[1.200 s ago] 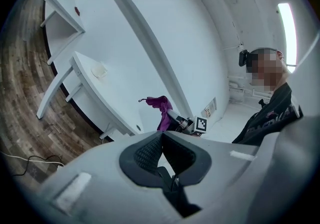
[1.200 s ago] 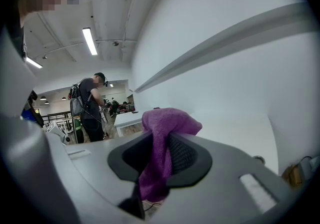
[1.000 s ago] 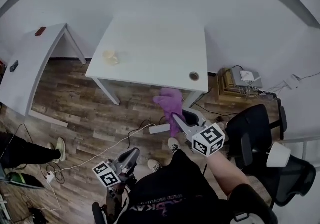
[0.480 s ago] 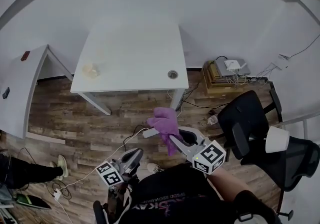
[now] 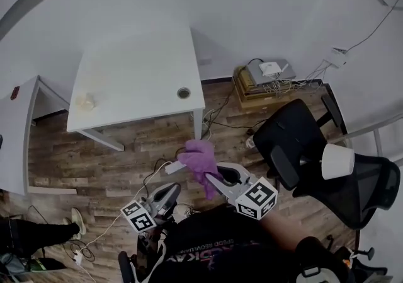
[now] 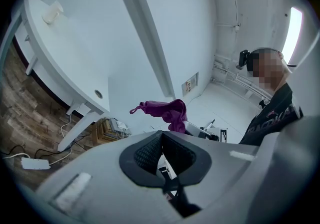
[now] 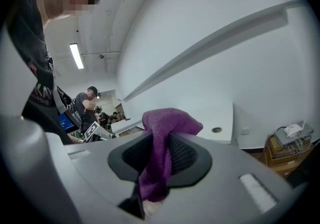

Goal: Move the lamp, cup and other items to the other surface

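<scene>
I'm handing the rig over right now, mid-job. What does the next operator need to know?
Right gripper: jaws shut on the purple cloth, which is held in the air over the wood floor and not set down.
Left gripper: jaws shut, nothing between them.
White table: a small pale cup sits near its left edge.
What looks like a white lampshade is beside the black chair on the right.
Done: hard to say, since the frames don't show which surface is the target.
Left: place the cloth, then probably fetch the lamp and any other items.
</scene>
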Available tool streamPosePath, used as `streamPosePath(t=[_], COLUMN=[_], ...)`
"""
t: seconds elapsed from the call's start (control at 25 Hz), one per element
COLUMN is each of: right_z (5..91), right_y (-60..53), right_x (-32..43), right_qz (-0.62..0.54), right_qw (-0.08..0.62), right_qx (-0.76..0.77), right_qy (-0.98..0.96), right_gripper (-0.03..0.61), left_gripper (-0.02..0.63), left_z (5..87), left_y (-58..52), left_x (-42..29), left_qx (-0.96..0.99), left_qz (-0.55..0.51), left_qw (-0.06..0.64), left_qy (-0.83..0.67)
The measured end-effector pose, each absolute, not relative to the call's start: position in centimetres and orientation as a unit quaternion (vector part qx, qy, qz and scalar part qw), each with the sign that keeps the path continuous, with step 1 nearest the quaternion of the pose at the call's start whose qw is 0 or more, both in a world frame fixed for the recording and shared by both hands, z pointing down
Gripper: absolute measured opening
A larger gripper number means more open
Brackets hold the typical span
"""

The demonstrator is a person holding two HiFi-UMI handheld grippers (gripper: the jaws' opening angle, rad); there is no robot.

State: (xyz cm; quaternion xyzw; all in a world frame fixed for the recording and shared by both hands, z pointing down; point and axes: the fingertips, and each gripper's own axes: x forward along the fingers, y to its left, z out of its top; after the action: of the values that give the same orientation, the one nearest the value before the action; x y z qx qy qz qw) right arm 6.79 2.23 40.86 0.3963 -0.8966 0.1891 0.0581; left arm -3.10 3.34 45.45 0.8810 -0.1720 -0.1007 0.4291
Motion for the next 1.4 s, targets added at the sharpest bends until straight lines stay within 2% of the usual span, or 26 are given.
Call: streamPosePath(t=[0.32,0.76,1.04,1.2,1.4], right_z=[41.6,43.8,46.8,51.9,61.4], right_y=[1.9,3.5,5.2,5.7,5.3], right_x=[14.3,34.8,48.8,54.9,58.7], right_qz=[0.211,0.211,0.189,0.204,0.271], right_qw=[0.034,0.034,0.099,0.145,0.188], right_qx=[0.444,0.601,0.683,0.703,0.700], right_qy=[-0.870,-0.770,-0.699,-0.666,-0.633], right_gripper=[0.086,0.086,0.087,0.087,0.087], left_gripper=[-0.002,-0.002,-0.002,-0.002,-0.002], left_z=[45.9,46.6,47.9,49.1,49.8], left_y=[3.2,4.5,4.8,4.8,5.1], left_x=[3.1,15.1,20.9,23.0,23.5], left_qx=[0.887,0.889,0.882,0.877,0.868], left_qz=[-0.065,-0.027,-0.013,-0.003,0.012], left_qw=[0.433,0.452,0.465,0.470,0.480], left_qy=[-0.146,-0.071,-0.072,-0.099,-0.126])
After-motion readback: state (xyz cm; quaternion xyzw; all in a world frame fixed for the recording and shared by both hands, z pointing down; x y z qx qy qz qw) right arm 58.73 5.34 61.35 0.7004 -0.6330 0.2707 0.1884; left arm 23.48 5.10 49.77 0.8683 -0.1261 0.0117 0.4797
